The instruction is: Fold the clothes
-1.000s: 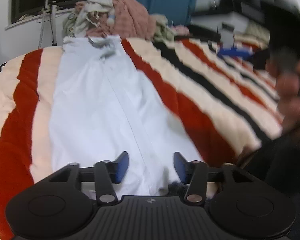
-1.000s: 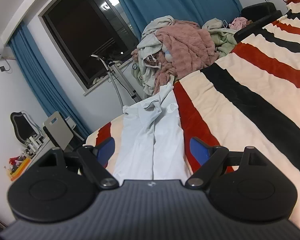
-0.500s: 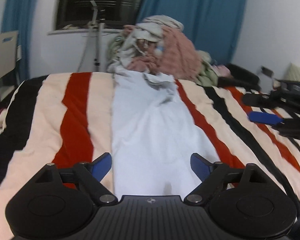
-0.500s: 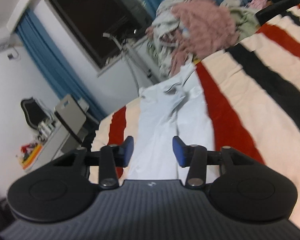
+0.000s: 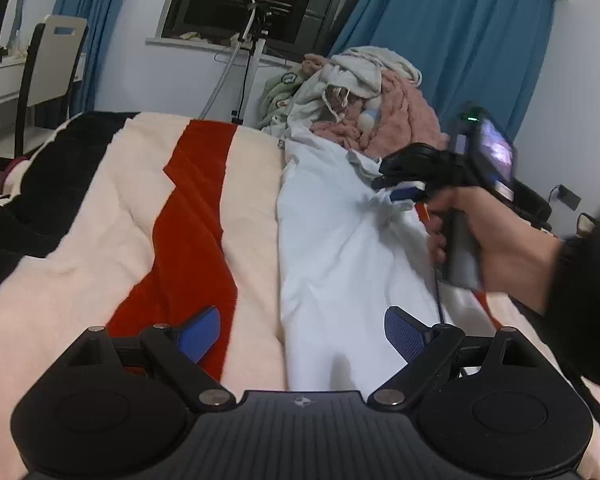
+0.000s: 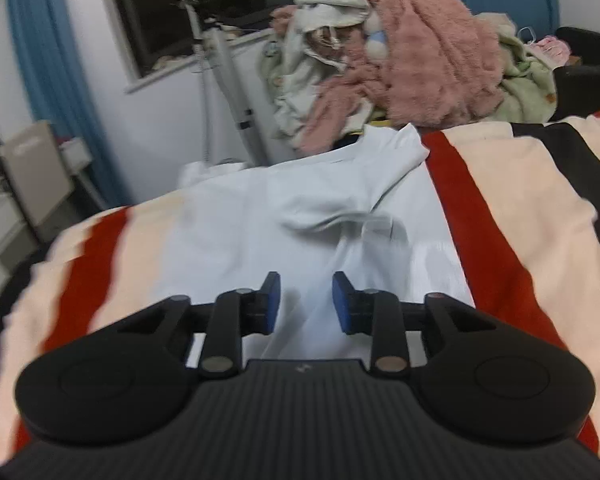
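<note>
A long white garment [image 5: 340, 248] lies flat along the striped blanket [image 5: 188, 216], its collar end toward the far clothes pile. My left gripper [image 5: 302, 330] is wide open and empty, low over the garment's near end. My right gripper [image 6: 303, 304] hovers over the garment's [image 6: 260, 232] upper part, jaws partly open with a narrow gap and nothing between them. In the left wrist view the right gripper [image 5: 408, 190] shows held by a hand above the garment's right side near the collar.
A pile of pink, white and green clothes [image 5: 364, 92] sits at the bed's far end, also in the right wrist view [image 6: 400, 52]. A stand [image 5: 248, 60] and chair [image 5: 48, 68] are by the window. Blue curtains hang behind.
My right gripper moved forward over the garment toward the collar, its jaws narrower than a second ago. My left gripper opened wide and shifted left.
</note>
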`<state>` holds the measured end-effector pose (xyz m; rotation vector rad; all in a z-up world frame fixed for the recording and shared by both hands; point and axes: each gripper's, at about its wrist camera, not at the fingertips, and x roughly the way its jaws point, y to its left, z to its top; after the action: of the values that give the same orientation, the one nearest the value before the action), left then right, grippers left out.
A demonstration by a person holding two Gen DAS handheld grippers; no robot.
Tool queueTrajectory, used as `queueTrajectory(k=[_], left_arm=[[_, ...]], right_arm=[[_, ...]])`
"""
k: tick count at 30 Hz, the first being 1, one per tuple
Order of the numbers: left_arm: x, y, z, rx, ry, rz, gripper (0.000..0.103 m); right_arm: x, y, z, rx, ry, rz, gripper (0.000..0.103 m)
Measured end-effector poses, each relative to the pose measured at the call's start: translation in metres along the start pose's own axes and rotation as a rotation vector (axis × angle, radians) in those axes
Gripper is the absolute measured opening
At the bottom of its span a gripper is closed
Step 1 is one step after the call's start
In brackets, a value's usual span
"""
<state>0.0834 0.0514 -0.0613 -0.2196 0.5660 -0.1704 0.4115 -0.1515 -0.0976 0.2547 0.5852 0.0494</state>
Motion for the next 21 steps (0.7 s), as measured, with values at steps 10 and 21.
queueTrajectory(k=[10,21], left_arm=[[0.044,0.019,0.002,-0.025,0.032,-0.041,0.091],[0.036,0.016,0.006,-0.03,0.061,-0.046,0.091]], right_arm=[[0.074,-0.058,0.048,0.096,-0.143,-0.216,0.03],[-0.035,-0.064,0.021,0.162,-0.122,-0.115,0.043]])
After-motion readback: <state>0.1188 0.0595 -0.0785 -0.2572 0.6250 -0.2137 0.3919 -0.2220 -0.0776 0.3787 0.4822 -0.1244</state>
